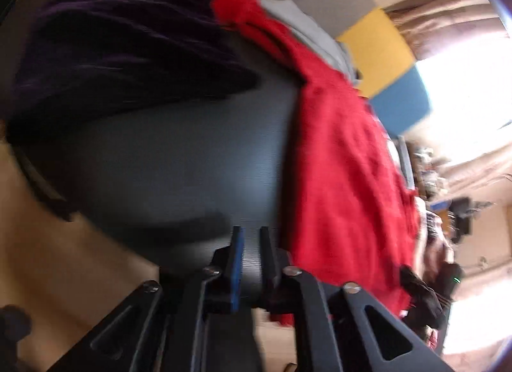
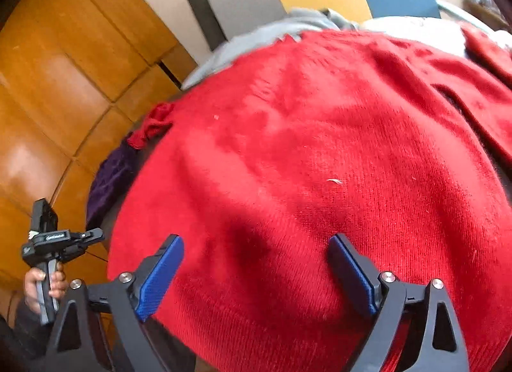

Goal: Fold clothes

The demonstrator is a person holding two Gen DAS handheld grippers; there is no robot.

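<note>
Red knitwear, a sweater (image 2: 320,164), lies spread across the dark table (image 1: 179,160) and fills most of the right wrist view. The right gripper (image 2: 256,272) hangs over its near part with the jaws spread wide and nothing between the blue pads (image 2: 160,276), which stand clear of the knit. In the left wrist view, which is blurred, the left gripper (image 1: 251,263) points at bare tabletop just beside the sweater's edge; its jaws stand a narrow gap apart with only table showing through, holding nothing. A dark purple garment (image 1: 121,52) lies bunched at the table's far side, close to the red sweater. Grey cloth (image 2: 256,39) lies beyond the sweater. A hand (image 2: 44,285) grips the left gripper's handle at the lower left of the right wrist view.
</note>
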